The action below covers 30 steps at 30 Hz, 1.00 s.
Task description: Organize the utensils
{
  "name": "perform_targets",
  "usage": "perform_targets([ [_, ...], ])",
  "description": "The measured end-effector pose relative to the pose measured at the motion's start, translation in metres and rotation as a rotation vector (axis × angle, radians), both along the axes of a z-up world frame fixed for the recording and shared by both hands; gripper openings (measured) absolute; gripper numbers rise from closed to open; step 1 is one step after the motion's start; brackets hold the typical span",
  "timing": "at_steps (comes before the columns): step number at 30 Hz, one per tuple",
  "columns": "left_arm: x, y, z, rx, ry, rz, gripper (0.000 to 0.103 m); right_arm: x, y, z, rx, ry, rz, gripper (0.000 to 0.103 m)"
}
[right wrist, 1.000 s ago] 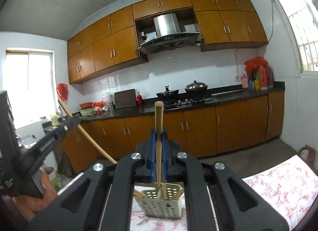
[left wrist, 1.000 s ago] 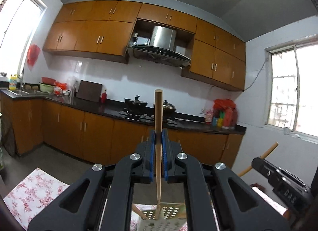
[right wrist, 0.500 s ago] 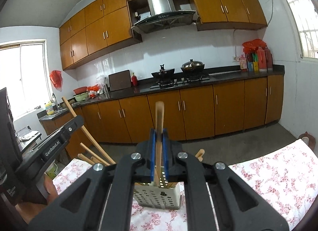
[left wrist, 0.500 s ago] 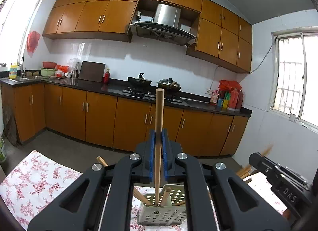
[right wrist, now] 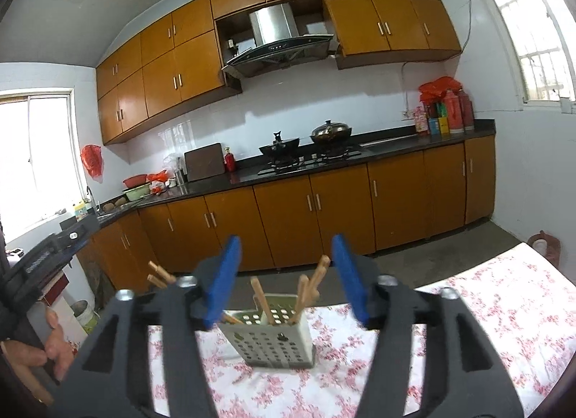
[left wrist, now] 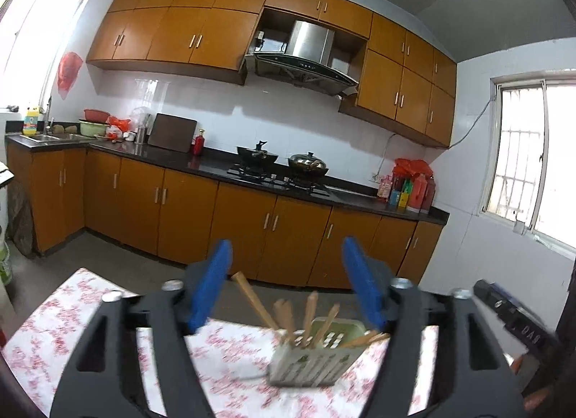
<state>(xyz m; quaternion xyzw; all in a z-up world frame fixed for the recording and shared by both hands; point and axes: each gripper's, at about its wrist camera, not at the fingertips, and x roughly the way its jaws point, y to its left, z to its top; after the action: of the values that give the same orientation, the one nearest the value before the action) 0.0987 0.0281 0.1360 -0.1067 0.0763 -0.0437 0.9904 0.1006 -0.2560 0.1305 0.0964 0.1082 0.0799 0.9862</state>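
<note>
Jaws of both grippers stand wide, having just been opening, with nothing between the blue pads. Left gripper and right gripper both hover just above and short of the utensil holder, pointing roughly level across it.

Landmark: the holder, a pale perforated plastic caddy standing upright on the floral-cloth counter.
- Chopsticks: several wooden sticks stand inside the holder, butt ends up, leaning against its rim in different directions. 2 more butt ends show to the holder's left in the right view; whether they sit in it I cannot tell.
- Left view is motion-blurred; the holder and chopsticks read the same there.

Handling, as judged: sticks look light, stiff, smooth, likely to roll or pivot if pinched near an end. Best hold is mid-shaft, pads flat across the grain. The holder looks light too and may tip or slide if a stick is dragged sideways against its rim.
</note>
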Motion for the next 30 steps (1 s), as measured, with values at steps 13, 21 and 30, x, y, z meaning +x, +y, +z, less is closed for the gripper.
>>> perform_targets([
  [13, -0.059, 0.015, -0.075, 0.171, 0.082, 0.087, 0.101, -0.062, 0.032, -0.064, -0.154, 0.029, -0.039, 0.099],
  [21, -0.073, 0.014, -0.102, 0.173, 0.116, 0.076, 0.101, -0.075, 0.042, -0.094, -0.172, 0.061, -0.036, 0.099],
  [30, -0.081, 0.006, -0.128, 0.198, 0.173, 0.049, 0.101, -0.083, 0.054, -0.121, -0.228, 0.099, -0.037, 0.099],
])
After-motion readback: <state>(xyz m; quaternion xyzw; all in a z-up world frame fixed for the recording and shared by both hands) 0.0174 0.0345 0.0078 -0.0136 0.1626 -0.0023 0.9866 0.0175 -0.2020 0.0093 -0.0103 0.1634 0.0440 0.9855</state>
